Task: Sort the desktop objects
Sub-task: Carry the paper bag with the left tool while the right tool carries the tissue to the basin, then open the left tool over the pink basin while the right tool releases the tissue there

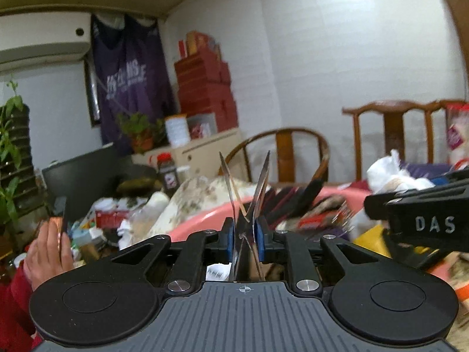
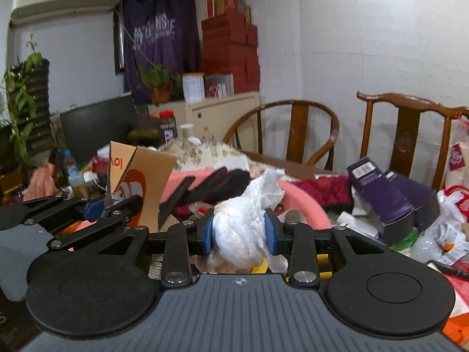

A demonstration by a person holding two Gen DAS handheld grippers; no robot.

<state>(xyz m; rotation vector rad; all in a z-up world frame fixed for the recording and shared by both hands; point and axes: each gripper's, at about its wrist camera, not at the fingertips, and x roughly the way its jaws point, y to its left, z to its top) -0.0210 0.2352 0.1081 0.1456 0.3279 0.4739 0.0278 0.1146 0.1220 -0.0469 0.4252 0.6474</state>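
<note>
A: Left gripper (image 1: 246,234) state?
B: Blue pads pressed on a pair of scissors (image 1: 249,193), blades splayed in an X, tips pointing up above the pink basin (image 1: 202,220). No earlier view, so nothing on motion

A: Right gripper (image 2: 240,231)?
B: Clamped on a crumpled white tissue wad (image 2: 249,217), which bulges above and below the pads. It sits in front of the basin's near rim

A: Clearance?
B: Tight. In the right view the left gripper is just beside the right one, at its left. A cardboard box (image 2: 146,173) stands behind the left gripper; purple boxes (image 2: 392,199) lean on the right. Clutter runs to the table's far edge, two wooden chairs (image 2: 296,135) behind it. Open air only above the basin

A: Anyone close?
B: A hand (image 1: 49,252) at the left edge, red sleeve, holding something flat
</note>
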